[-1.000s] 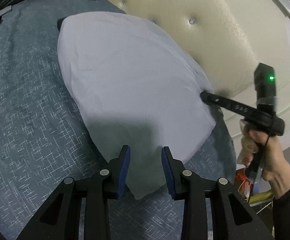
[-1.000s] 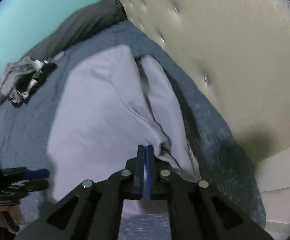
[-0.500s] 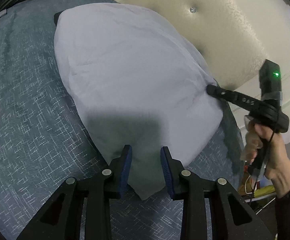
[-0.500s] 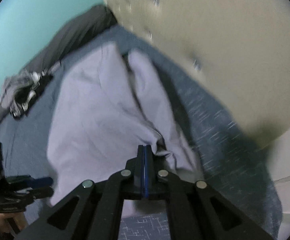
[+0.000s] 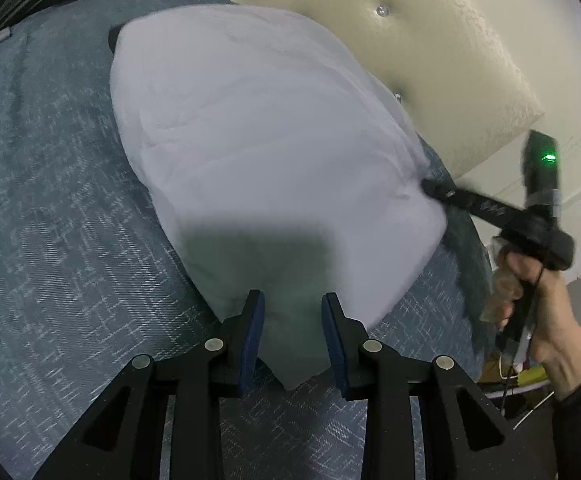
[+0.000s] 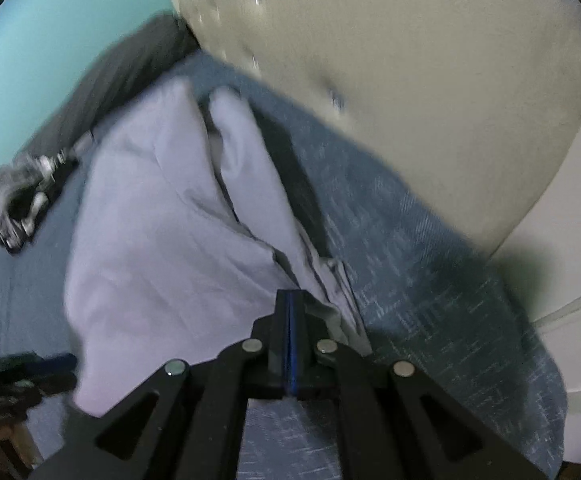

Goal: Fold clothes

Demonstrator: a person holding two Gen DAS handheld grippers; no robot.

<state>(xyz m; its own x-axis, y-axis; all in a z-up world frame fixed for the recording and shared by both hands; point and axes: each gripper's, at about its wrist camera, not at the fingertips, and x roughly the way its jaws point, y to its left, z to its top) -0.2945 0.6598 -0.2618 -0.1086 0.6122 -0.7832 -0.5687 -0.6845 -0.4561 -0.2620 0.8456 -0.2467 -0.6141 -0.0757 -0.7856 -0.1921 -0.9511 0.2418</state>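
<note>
A pale lilac garment (image 5: pixel 274 152) lies spread on the blue-grey bedspread (image 5: pixel 50 208). My left gripper (image 5: pixel 292 320) stands open over the garment's near corner; the cloth lies flat between its blue pads (image 5: pixel 252 336) and they do not press on it. A hand holds my right gripper (image 5: pixel 430 188) at the garment's right edge, shut on a pinch of the cloth. In the right wrist view the right gripper (image 6: pixel 290 304) has its jaws together and the garment (image 6: pixel 162 232) is bunched into folds at its tips. My left gripper (image 6: pixel 22 376) shows dimly at the lower left there.
A cream tufted headboard (image 5: pixel 430 40) runs along the bed's far side, close behind the garment. A dark grey pillow (image 6: pixel 122 76) and a heap of grey clothes (image 6: pixel 14 200) lie at the bed's far end. The bed edge drops off past the right hand, with floor clutter (image 5: pixel 522 372) below.
The right gripper has drawn the garment's edge sideways along the headboard and rolled, pulling folds into the cloth. The left gripper has stayed over the near corner.
</note>
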